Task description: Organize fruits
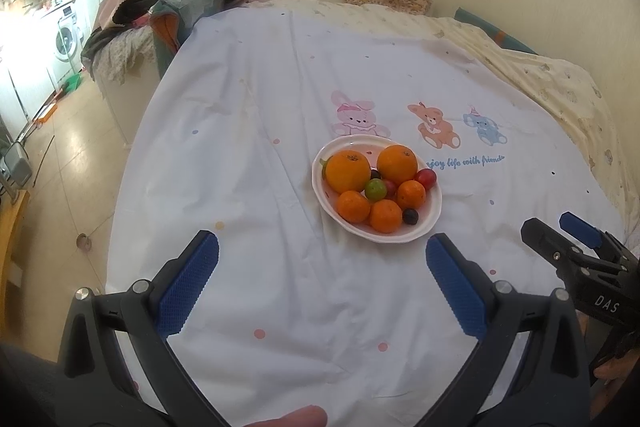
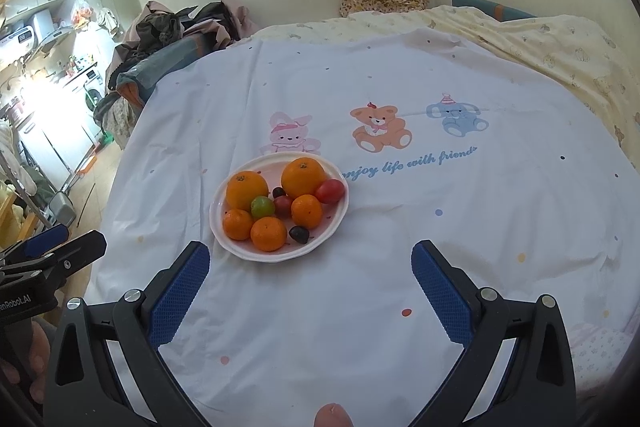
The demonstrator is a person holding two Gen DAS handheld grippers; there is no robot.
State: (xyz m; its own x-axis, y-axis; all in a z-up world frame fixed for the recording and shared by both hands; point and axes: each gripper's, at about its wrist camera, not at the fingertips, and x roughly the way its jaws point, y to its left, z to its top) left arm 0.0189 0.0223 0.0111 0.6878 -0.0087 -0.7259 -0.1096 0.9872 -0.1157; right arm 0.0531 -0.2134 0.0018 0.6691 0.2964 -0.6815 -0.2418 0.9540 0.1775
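Our left gripper (image 1: 322,281) and right gripper (image 2: 310,283) hang wide apart and empty over the sheet (image 2: 440,227), short of the plate (image 2: 338,219), probably since all the fruit's already piled there.

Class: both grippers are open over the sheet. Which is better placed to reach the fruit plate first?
Probably the left gripper: the plate lies almost straight ahead of it; for the right gripper it sits off to the left.

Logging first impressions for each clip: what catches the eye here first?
A white plate heaped with oranges, tangerines and small tomatoes sits mid-sheet, just below the printed cartoon rabbit. Both grippers, left and right, hover open and empty on the near side of it.
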